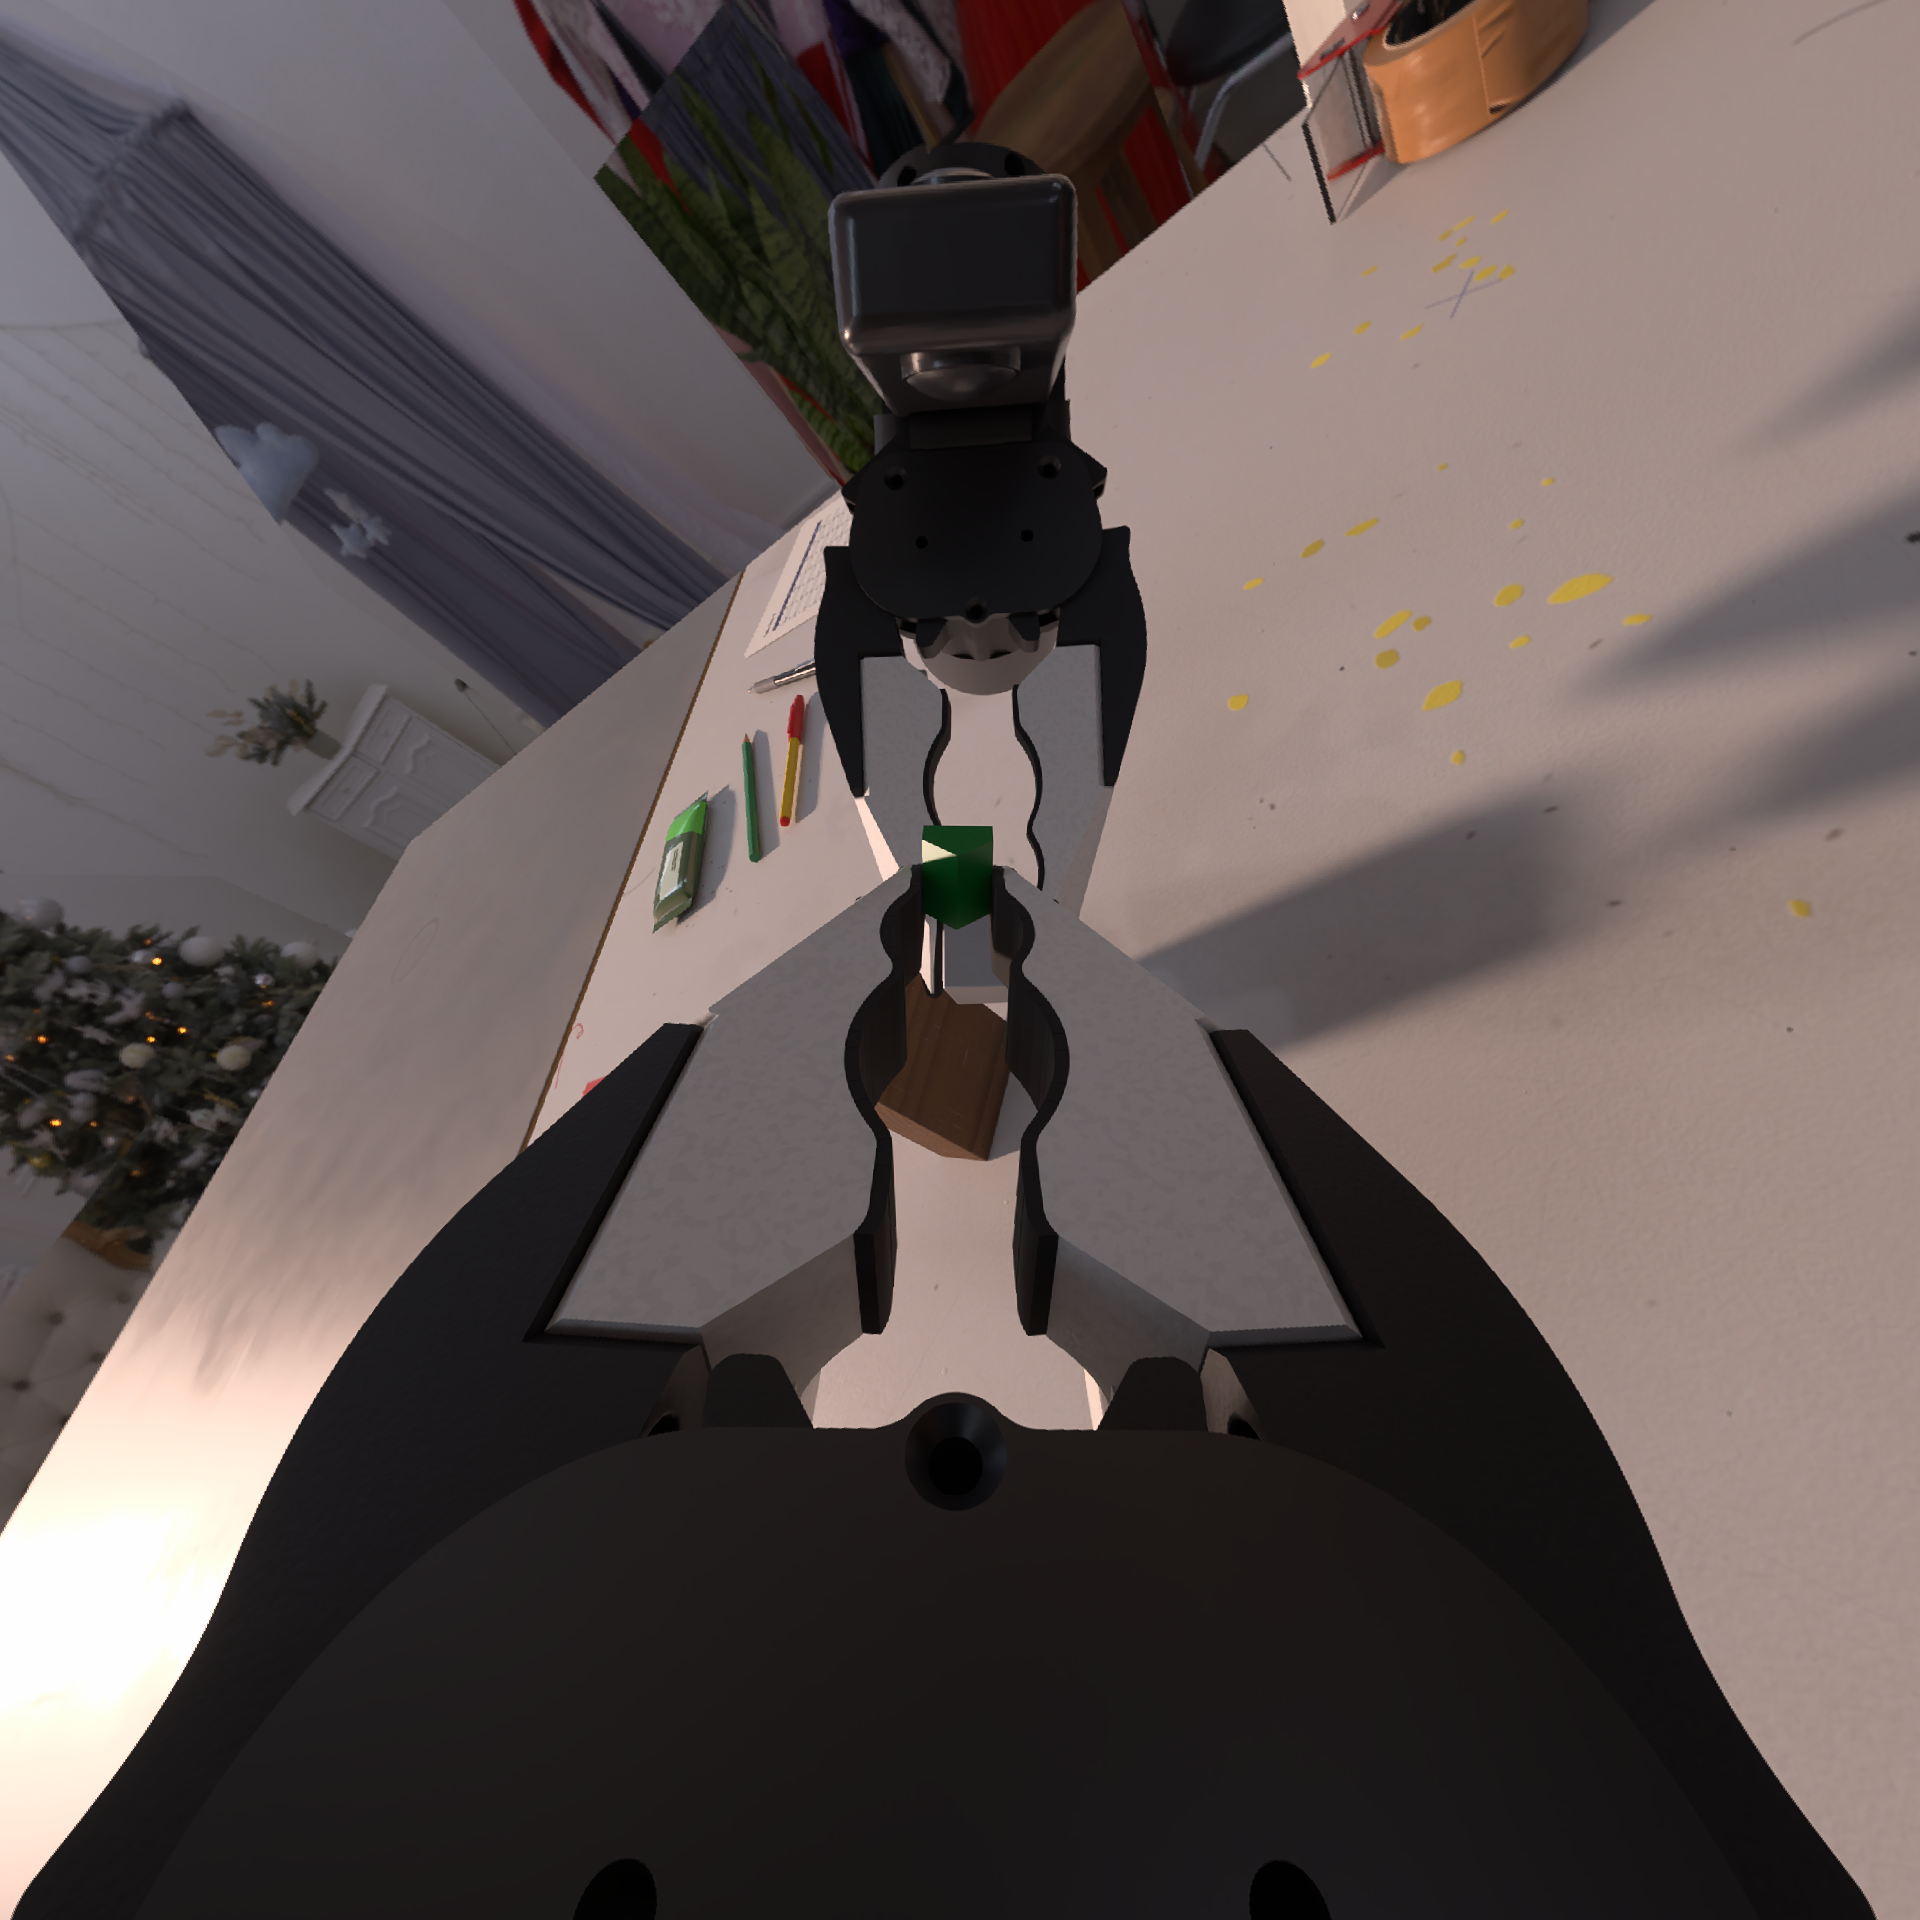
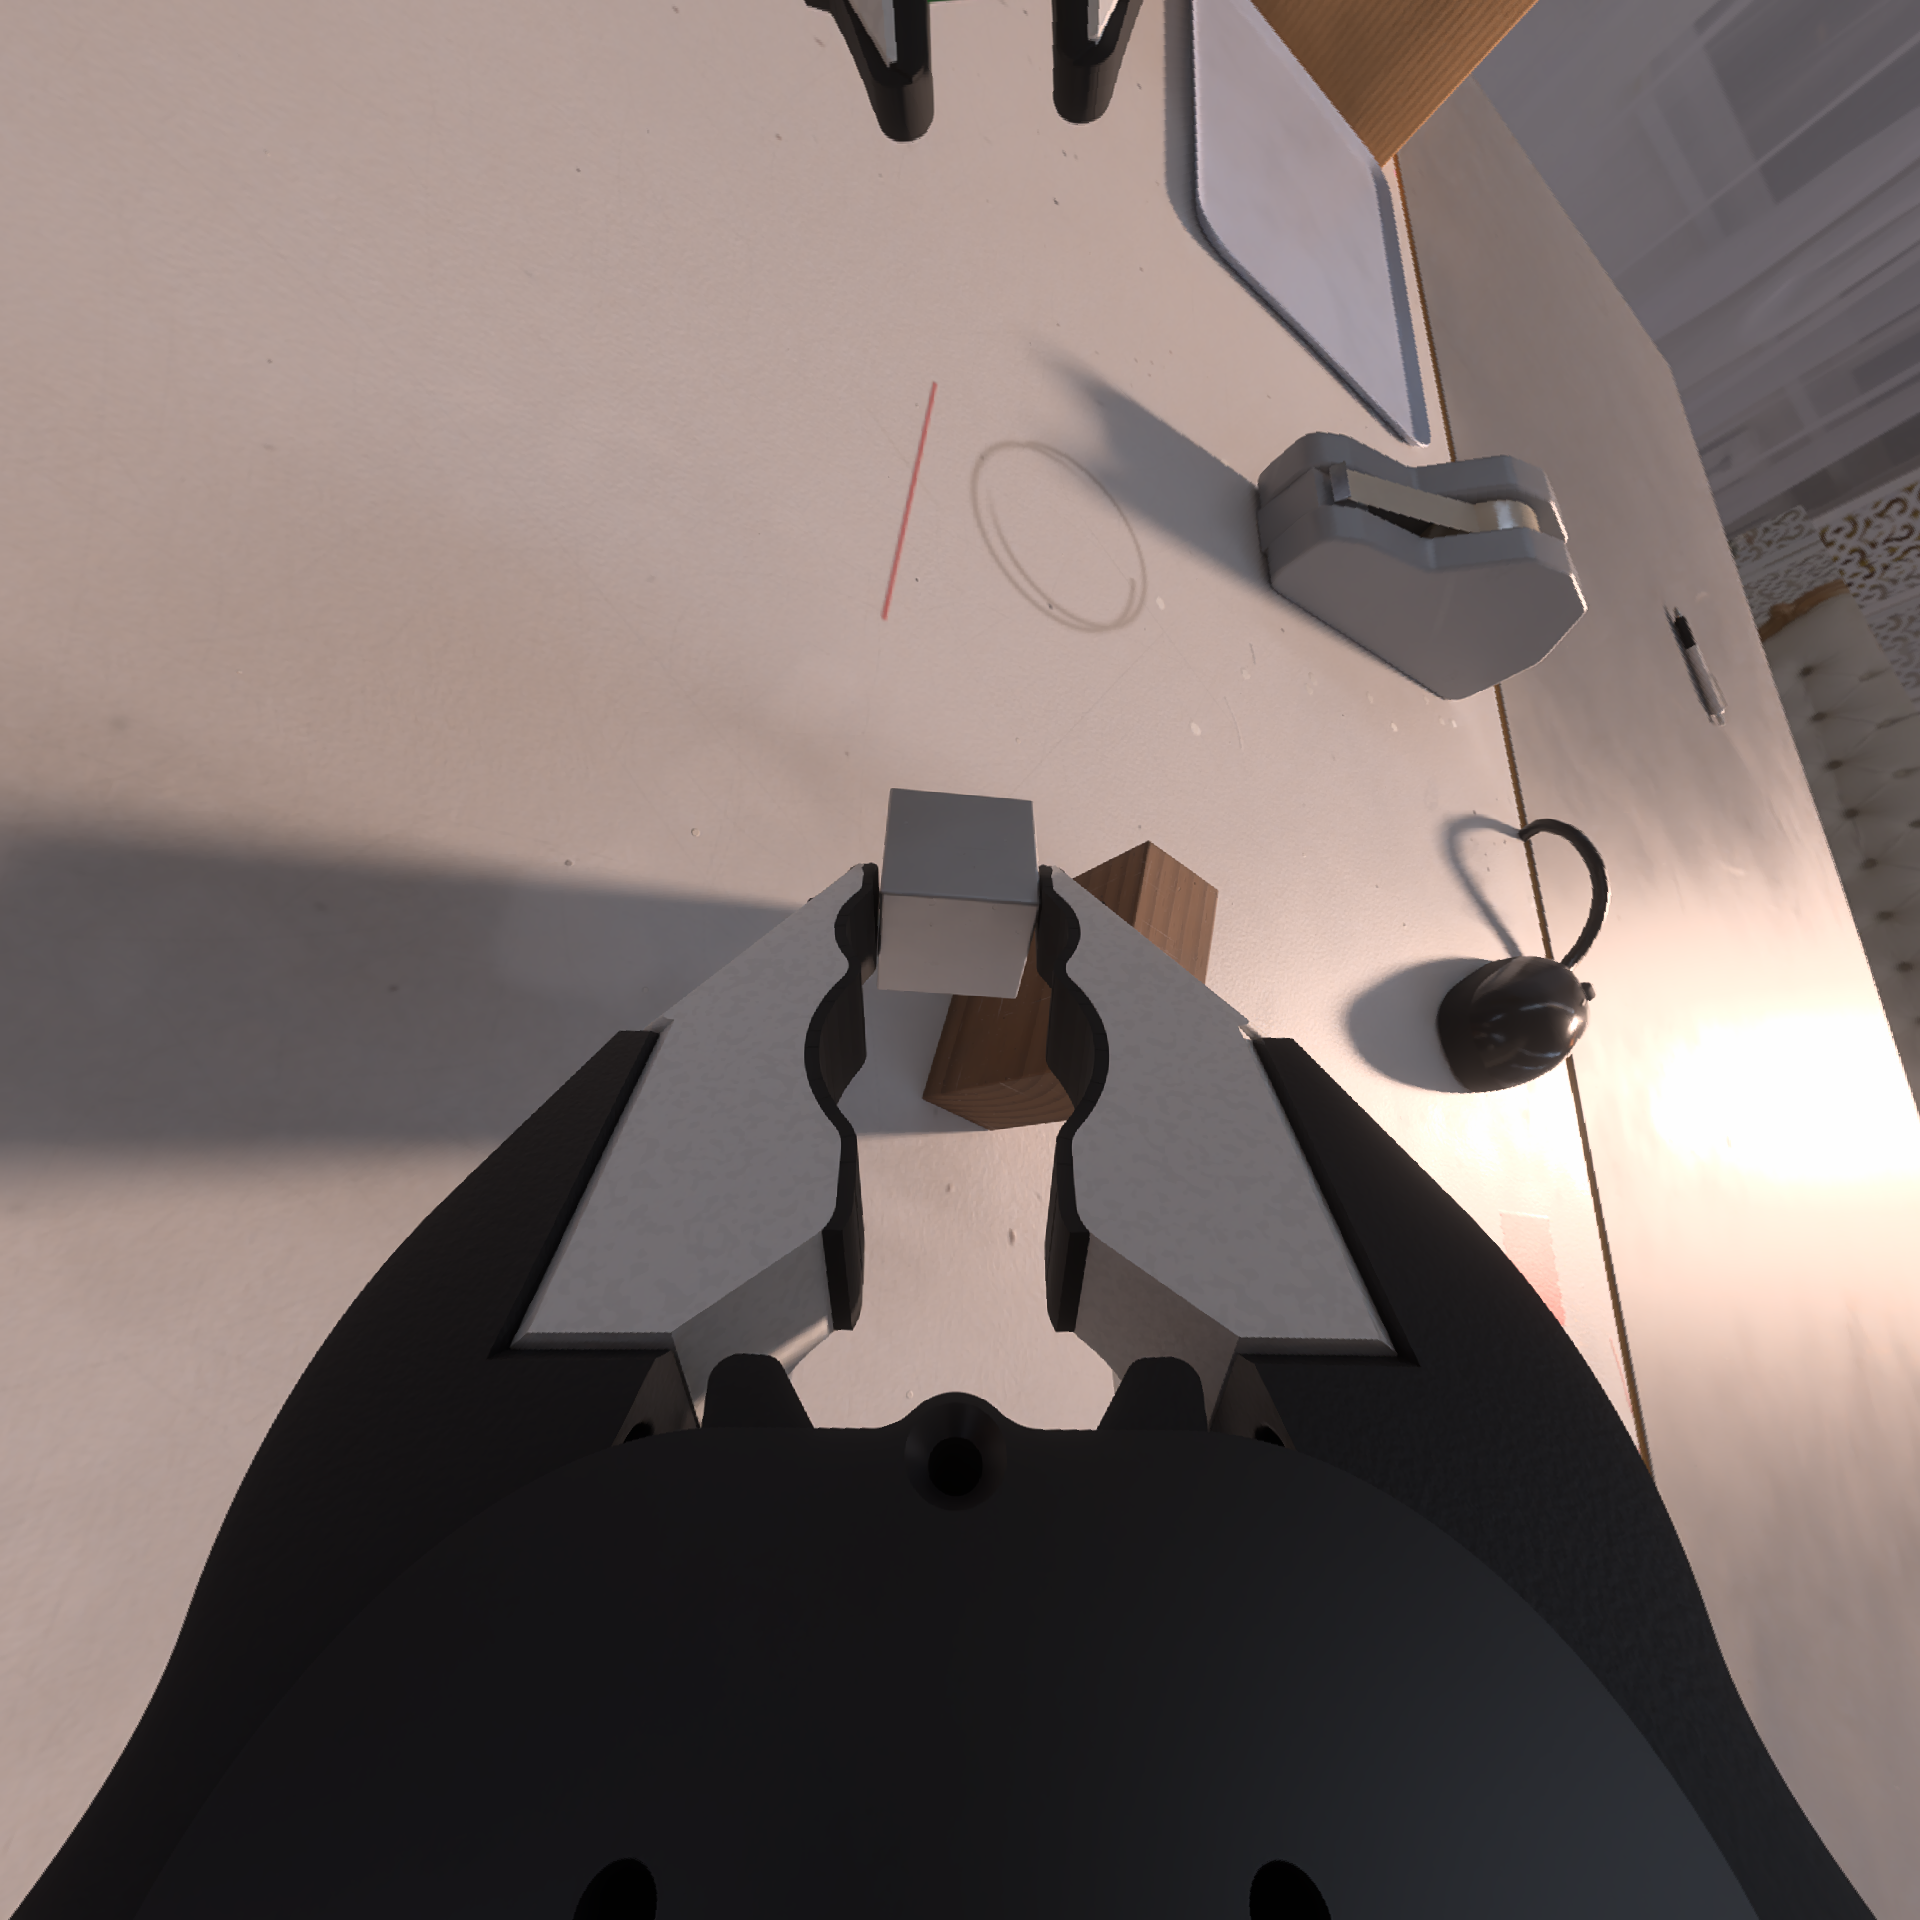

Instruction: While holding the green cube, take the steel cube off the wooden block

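Black-bodied, with white finger panels, the left gripper (image 1: 956,894) fills the lower half of its own view and clenches a small glossy green cube (image 1: 957,875) between its tips at 12 o'clock. Just past that cube, through the gap between the fingers, a brushed steel cube (image 1: 975,961) shows, with a dark brown wooden block (image 1: 948,1091) below it at 6 o'clock, lying on the pale white tabletop (image 1: 1455,1039). Facing it from 12 o'clock is the right gripper (image 1: 982,831), its tips reaching down toward the same spot. Out at 10 o'clock a green pencil (image 1: 750,798), a red-and-yellow pen (image 1: 792,758) and a green packet (image 1: 681,862) lie side by side near the table edge. Far out at 1 o'clock sits a brown roll of packing tape (image 1: 1475,73).

From the right wrist view, the right gripper (image 2: 958,894) grasps the steel cube (image 2: 956,894) by two opposite faces, fingertips pressed on its sides. The wooden block (image 2: 1060,1018) lies tilted just behind and below the cube, toward 4 o'clock; whether the two touch cannot be told. Farther out at 3 o'clock rests a black computer mouse (image 2: 1507,1023) with its cord looped, at 2 o'clock a grey tape dispenser (image 2: 1423,561), and at 1 o'clock a grey tray (image 2: 1299,208). At 12 o'clock, the left gripper's fingertips (image 2: 902,94) enter from the top edge.
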